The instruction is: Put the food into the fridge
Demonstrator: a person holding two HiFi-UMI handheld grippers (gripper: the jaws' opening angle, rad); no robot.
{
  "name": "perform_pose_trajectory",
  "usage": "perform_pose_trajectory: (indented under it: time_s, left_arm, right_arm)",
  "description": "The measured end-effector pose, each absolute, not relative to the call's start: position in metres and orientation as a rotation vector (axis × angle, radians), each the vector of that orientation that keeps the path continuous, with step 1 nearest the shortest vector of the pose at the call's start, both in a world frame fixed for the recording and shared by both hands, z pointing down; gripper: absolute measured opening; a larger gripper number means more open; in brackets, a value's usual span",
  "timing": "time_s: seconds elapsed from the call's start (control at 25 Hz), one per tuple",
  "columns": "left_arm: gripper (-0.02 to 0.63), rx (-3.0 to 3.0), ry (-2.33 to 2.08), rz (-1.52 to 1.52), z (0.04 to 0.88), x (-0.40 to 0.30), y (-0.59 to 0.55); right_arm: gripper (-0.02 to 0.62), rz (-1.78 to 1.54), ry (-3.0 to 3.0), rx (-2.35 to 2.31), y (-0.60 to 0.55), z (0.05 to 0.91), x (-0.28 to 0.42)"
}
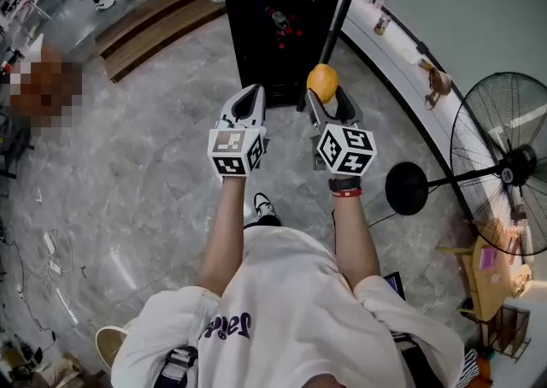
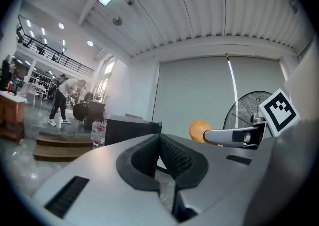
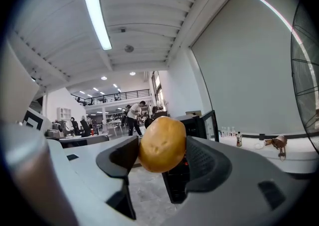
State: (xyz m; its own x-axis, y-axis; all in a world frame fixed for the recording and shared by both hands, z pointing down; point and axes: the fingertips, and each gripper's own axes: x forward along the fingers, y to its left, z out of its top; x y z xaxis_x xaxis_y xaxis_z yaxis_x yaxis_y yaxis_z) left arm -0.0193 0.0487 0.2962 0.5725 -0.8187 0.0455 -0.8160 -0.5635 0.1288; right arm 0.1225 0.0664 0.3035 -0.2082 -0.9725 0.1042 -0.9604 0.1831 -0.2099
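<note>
Bright, even indoor light comes from ceiling tube lamps, which blow out to white glare. The polished floor carries pale reflected streaks. Both gripper views bulge like a fisheye and darken to black at the corners. The potato is sharp, while the near body of the left gripper is soft.

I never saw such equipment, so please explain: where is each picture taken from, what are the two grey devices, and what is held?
No robot: a person holds one grey two-jaw tool in each hand. The head view looks down from the person's head; each other picture comes from a camera riding on one tool. The right tool is shut on a round yellow-orange piece of food. The left tool is shut and empty. Ahead, a small black fridge stands on the grey stone floor, its door open. A black standing fan is at the right.
</note>
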Motion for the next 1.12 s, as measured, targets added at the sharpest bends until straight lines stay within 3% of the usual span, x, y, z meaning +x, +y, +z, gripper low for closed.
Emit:
perform_pose_trajectory:
  time_s: [1.12]
  left_arm:
    - [0.018, 2.623, -1.468, 0.027, 0.325, -0.064, -0.105]
  right_arm:
    - [0.311, -0.44, 2.493, -1.854, -0.097, 0.335, 0.065]
